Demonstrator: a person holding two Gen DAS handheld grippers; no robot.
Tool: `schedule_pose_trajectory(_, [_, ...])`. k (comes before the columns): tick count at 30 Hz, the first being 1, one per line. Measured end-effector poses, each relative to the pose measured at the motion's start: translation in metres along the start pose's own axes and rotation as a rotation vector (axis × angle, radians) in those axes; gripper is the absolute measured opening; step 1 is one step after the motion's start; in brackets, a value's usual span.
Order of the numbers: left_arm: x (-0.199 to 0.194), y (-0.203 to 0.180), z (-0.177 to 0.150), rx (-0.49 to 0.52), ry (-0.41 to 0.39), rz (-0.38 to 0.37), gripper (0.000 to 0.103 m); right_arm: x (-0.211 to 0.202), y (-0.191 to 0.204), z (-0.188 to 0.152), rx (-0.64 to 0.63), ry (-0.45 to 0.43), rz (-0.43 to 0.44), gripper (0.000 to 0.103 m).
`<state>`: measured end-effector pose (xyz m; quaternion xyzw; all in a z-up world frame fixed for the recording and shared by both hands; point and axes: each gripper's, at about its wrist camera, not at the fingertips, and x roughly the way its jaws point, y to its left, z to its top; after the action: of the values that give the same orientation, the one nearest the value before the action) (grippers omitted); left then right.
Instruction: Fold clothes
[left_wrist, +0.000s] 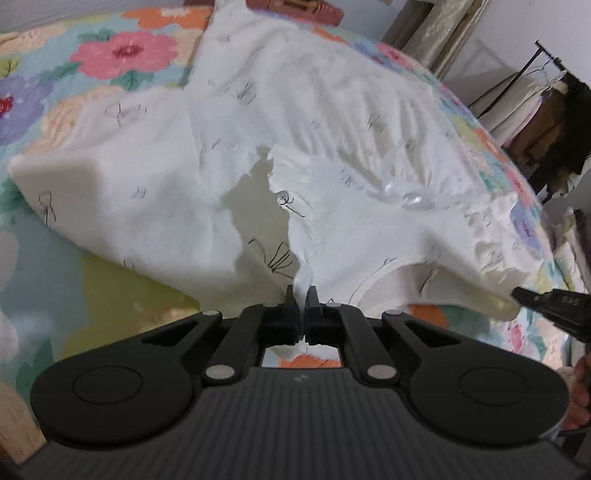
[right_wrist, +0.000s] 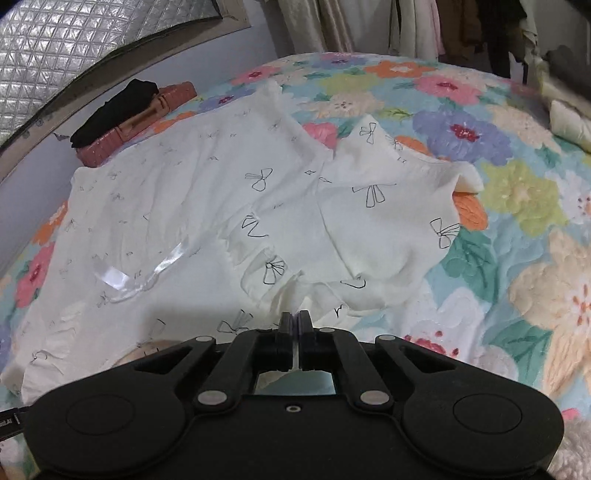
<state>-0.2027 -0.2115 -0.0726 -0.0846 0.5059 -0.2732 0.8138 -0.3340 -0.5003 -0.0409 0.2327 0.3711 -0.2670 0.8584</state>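
a pink case (right_wrist: 136, 122) with black cloth (right_wrist: 114, 110) is lying beyond the white shirt (right_wrist: 207, 206) on the floral bedspread (right_wrist: 517, 229). the left gripper (left_wrist: 302, 295) and right gripper (right_wrist: 294, 318) are each pinching the shirt's near edge.

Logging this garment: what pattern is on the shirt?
White shirt with small black outlined bows; clearest in the right wrist view.

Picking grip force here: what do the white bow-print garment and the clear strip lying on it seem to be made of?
The white garment with black bow print looks like thin, matte woven cloth, perhaps cotton: it creases softly and bunches between the left gripper. The clear strip looks like glossy plastic film or tape, see-through with bright glare. The right gripper pinches a garment edge too.
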Motion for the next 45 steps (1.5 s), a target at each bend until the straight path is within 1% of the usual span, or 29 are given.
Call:
schedule_pose_trajectory(2, [0.0, 0.002, -0.005, -0.011, 0.018, -0.007, 0.002, -0.004, 0.001, -0.001, -0.016, -0.001, -0.011, 0.004])
schedule_pose_trajectory(6, [-0.01, 0.002, -0.005, 0.015, 0.011, -0.016, 0.002, -0.007, -0.006, -0.008, 0.005, 0.035, 0.016, 0.004])
schedule_pose_trajectory(8, [-0.01, 0.002, -0.004, 0.043, 0.011, 0.004, 0.003, -0.004, -0.005, -0.008, -0.01, 0.047, 0.003, 0.004])
schedule_pose_trajectory(10, [-0.008, 0.0, -0.003, 0.064, 0.039, 0.034, 0.005, -0.001, -0.002, -0.008, -0.014, 0.053, -0.001, 0.005])
schedule_pose_trajectory(11, [-0.011, -0.003, -0.004, 0.08, 0.037, 0.04, 0.006, -0.003, 0.001, -0.008, -0.02, 0.044, -0.004, 0.009])
schedule_pose_trajectory(12, [-0.015, -0.008, -0.004, 0.106, 0.03, 0.05, 0.014, -0.008, 0.004, -0.009, -0.031, 0.027, 0.009, 0.011])
schedule_pose_trajectory(13, [-0.019, -0.015, -0.004, 0.142, 0.021, 0.07, 0.03, -0.014, 0.007, -0.01, -0.043, 0.01, 0.024, 0.011])
schedule_pose_trajectory(14, [-0.025, -0.022, -0.004, 0.181, 0.009, 0.1, 0.039, -0.019, 0.01, -0.011, -0.055, -0.007, 0.039, 0.018])
schedule_pose_trajectory(15, [-0.03, -0.03, -0.004, 0.213, -0.007, 0.126, 0.051, -0.025, 0.014, -0.012, -0.067, -0.025, 0.055, 0.029])
schedule_pose_trajectory(17, [-0.044, -0.042, -0.003, 0.264, -0.04, 0.159, 0.054, -0.037, 0.021, -0.013, -0.087, -0.035, 0.08, 0.04])
schedule_pose_trajectory(19, [-0.056, -0.05, -0.002, 0.28, -0.053, 0.156, 0.061, -0.05, 0.029, -0.013, -0.106, -0.044, 0.104, 0.042])
schedule_pose_trajectory(22, [-0.074, -0.059, 0.001, 0.274, -0.053, 0.141, 0.065, -0.068, 0.041, -0.013, -0.135, -0.058, 0.141, 0.043])
schedule_pose_trajectory(23, [-0.079, -0.061, 0.0, 0.276, -0.055, 0.137, 0.066, -0.074, 0.045, -0.013, -0.144, -0.062, 0.153, 0.045])
schedule_pose_trajectory(24, [-0.084, -0.064, -0.001, 0.277, -0.056, 0.133, 0.068, -0.08, 0.049, -0.013, -0.154, -0.066, 0.166, 0.052])
schedule_pose_trajectory(26, [-0.094, -0.069, -0.002, 0.272, -0.054, 0.122, 0.07, -0.093, 0.056, -0.013, -0.173, -0.075, 0.19, 0.062])
schedule_pose_trajectory(28, [-0.101, -0.073, -0.004, 0.274, -0.059, 0.115, 0.072, -0.105, 0.064, -0.013, -0.193, -0.084, 0.215, 0.063])
schedule_pose_trajectory(29, [-0.105, -0.075, -0.005, 0.279, -0.063, 0.118, 0.073, -0.111, 0.066, -0.012, -0.199, -0.085, 0.225, 0.065])
schedule_pose_trajectory(33, [-0.119, -0.085, -0.007, 0.291, -0.079, 0.134, 0.079, -0.129, 0.071, -0.013, -0.219, -0.091, 0.263, 0.068])
schedule_pose_trajectory(35, [-0.125, -0.089, -0.007, 0.294, -0.088, 0.138, 0.08, -0.135, 0.073, -0.015, -0.237, -0.106, 0.266, 0.068])
schedule_pose_trajectory(38, [-0.132, -0.097, -0.01, 0.318, -0.105, 0.155, 0.081, -0.138, 0.076, -0.018, -0.272, -0.127, 0.244, 0.069])
schedule_pose_trajectory(42, [-0.137, -0.103, -0.013, 0.327, -0.097, 0.149, 0.083, -0.138, 0.077, -0.021, -0.288, -0.125, 0.233, 0.069])
schedule_pose_trajectory(44, [-0.138, -0.106, -0.015, 0.33, -0.091, 0.147, 0.084, -0.139, 0.075, -0.021, -0.285, -0.123, 0.236, 0.069])
schedule_pose_trajectory(45, [-0.139, -0.109, -0.016, 0.334, -0.088, 0.147, 0.087, -0.14, 0.076, -0.022, -0.284, -0.126, 0.234, 0.069])
